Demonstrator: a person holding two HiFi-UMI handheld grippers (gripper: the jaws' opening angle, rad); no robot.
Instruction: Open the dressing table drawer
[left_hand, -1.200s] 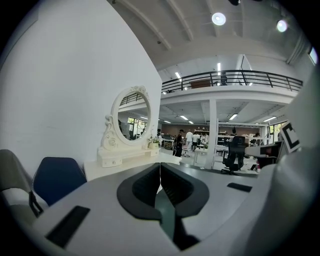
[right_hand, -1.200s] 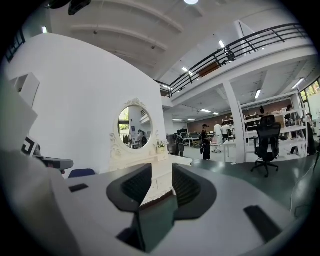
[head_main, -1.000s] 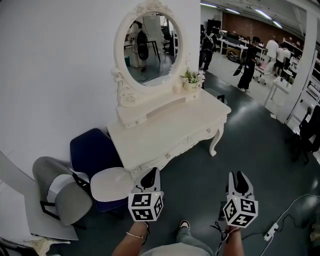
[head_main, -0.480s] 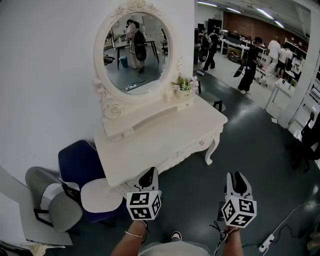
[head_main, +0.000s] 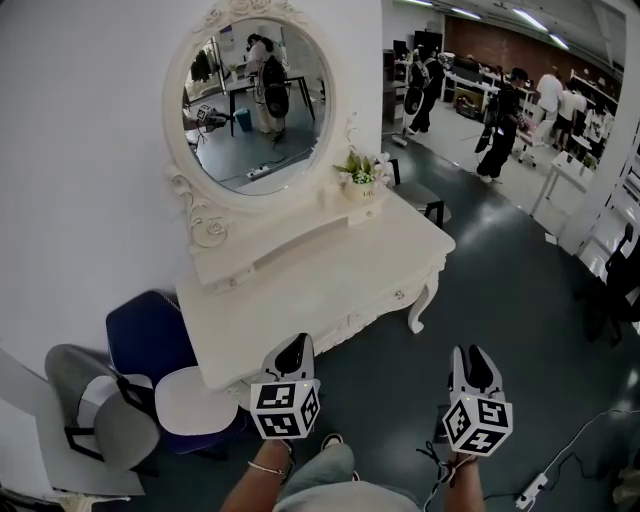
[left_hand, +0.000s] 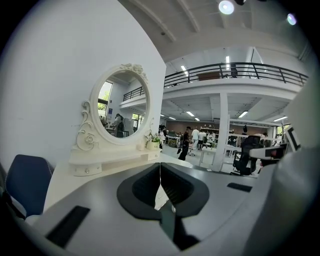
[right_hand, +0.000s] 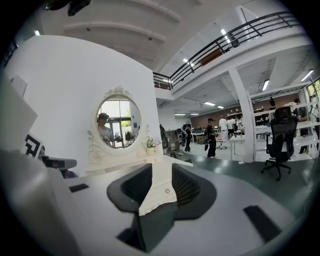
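Observation:
The white dressing table stands against the wall under an oval mirror. Its drawer front faces me, with a small round knob. Both grippers hang in the air short of the table's front edge and touch nothing. My left gripper is near the front left corner, and its jaws meet at the tips in the left gripper view. My right gripper is over the floor to the right, open. Through its gap the table front and the knob show, still far off.
A flower pot sits on the tabletop at the back right. Left of the table are a blue chair, a white round seat and a grey chair. People walk in the hall behind. A power strip lies on the floor.
The table and mirror have grown larger and shifted left in the head view as I moved toward them. Both grippers keep their places in the picture, jaws unchanged.

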